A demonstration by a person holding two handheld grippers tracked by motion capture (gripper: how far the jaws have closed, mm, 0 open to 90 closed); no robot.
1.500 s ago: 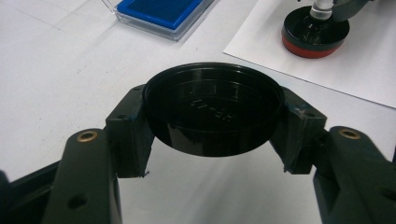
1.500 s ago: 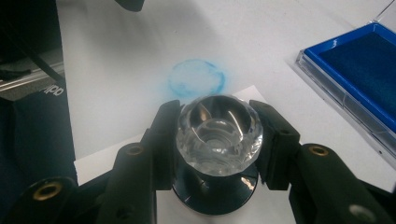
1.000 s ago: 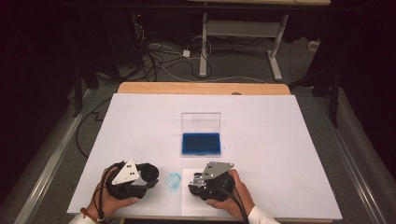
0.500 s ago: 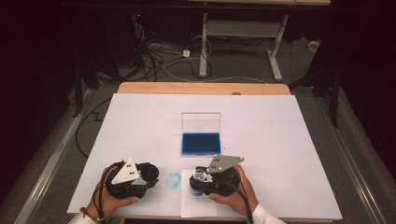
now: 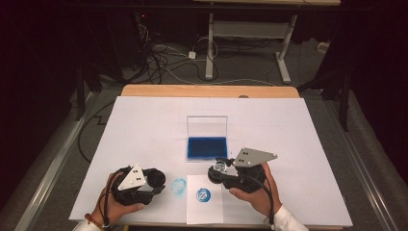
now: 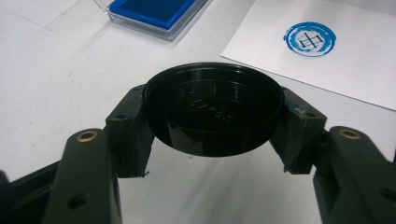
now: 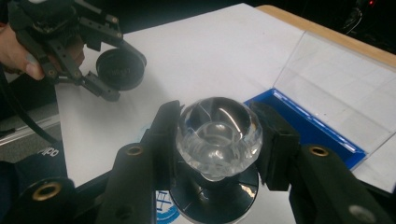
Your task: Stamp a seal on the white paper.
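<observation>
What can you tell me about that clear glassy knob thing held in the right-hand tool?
The stamp has a clear, faceted, glass-like knob on a short neck over a round black base. It stands upright, clamped at the knob between the right gripper's black jaws, lifted above the white paper that bears a blue round print, near the open blue ink pad.

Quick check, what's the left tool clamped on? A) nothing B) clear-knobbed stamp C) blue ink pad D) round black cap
D: the left tool has its jaws closed on the round black cap; the right tool has the clear-knobbed stamp.
</observation>
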